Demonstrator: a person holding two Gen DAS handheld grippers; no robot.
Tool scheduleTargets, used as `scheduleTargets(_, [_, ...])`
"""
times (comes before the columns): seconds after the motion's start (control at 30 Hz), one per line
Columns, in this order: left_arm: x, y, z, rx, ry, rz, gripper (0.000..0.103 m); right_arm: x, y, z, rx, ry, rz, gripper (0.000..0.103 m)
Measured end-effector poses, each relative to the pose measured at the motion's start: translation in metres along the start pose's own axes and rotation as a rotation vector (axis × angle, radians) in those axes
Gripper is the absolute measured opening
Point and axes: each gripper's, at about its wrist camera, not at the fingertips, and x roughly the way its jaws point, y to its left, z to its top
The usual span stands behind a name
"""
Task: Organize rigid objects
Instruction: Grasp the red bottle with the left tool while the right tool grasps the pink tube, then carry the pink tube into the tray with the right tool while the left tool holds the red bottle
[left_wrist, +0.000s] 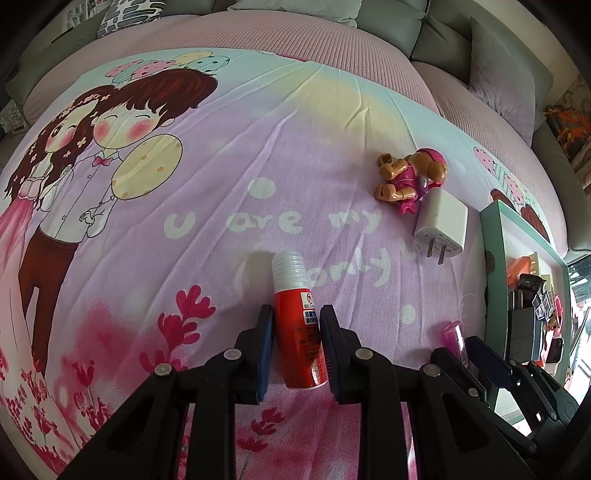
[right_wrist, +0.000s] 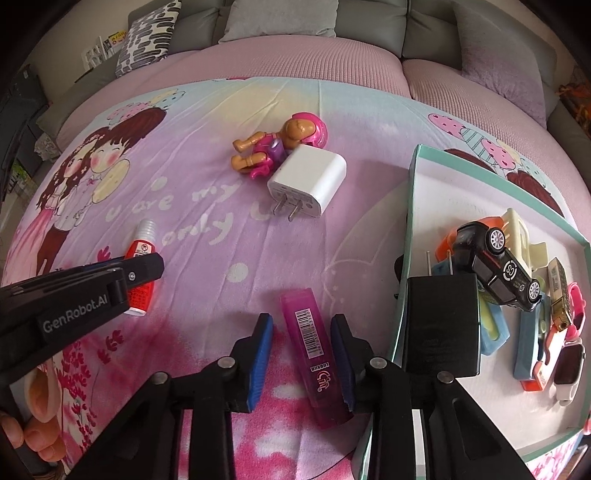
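Observation:
My left gripper (left_wrist: 297, 314) has its blue pads on both sides of a red bottle with a clear ribbed cap (left_wrist: 300, 325) that lies on the printed bedsheet; the pads touch or nearly touch it. The bottle also shows in the right wrist view (right_wrist: 139, 271). My right gripper (right_wrist: 302, 325) is open around a pink translucent case with a barcode (right_wrist: 314, 350), with gaps on both sides. A white plug charger (right_wrist: 308, 181) lies against a pink and tan toy figure (right_wrist: 277, 146) farther back.
A teal-rimmed white box (right_wrist: 413, 229) at the right holds a black adapter (right_wrist: 441, 325), a black toy car (right_wrist: 495, 266), a smartwatch and several other small items. Sofa cushions (right_wrist: 280, 18) line the back.

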Motion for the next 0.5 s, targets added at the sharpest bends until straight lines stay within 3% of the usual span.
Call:
scheduleTargets(0.13, [0.000,-0.001,0.000,0.004,0.000,0.004,0.026,-0.004,-0.001,0.002,0.009,-0.015,0.014,0.023])
scheduleTargets(0.33, [-0.004,-0.003,0.001,0.018,-0.026,0.024,0.025,-0.019,-0.002,0.006,0.030,-0.070,0.051,0.022])
scheduleTargets(0.5, [-0.023,0.001,0.006,-0.002,-0.093,0.013,0.025,-0.041,-0.013,0.009,0.086,-0.151,0.090,0.021])
